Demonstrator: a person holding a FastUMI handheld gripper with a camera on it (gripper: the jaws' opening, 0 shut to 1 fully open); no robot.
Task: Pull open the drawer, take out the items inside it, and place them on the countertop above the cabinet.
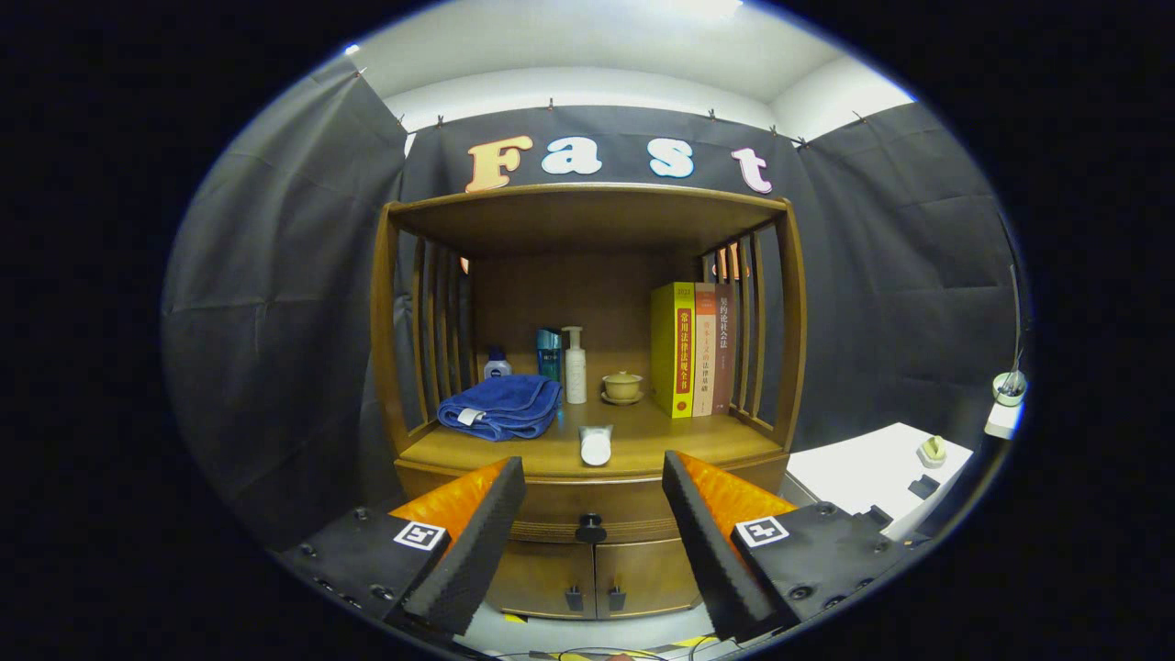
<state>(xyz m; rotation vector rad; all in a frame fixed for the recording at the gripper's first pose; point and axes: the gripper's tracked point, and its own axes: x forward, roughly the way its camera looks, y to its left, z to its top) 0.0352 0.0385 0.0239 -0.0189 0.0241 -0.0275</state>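
Two fingers of my gripper (594, 500) spread wide, empty; closed wooden drawer's round knob (590, 528) between them; white tube (596, 445), folded blue towel (500, 406) on countertop (698, 439) beyond.

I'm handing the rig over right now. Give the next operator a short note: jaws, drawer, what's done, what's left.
Gripper: jaws open, empty, lined up toward the drawer knob, short of it.
Drawer: looks shut; contents unseen.
Countertop: a white tube lies near the front edge, folded blue towel to its left, bottles, a cup and books further back.
Done: whether anything has come out of the drawer can't be told.
Left: grip knob, pull drawer open, move items up to the countertop.
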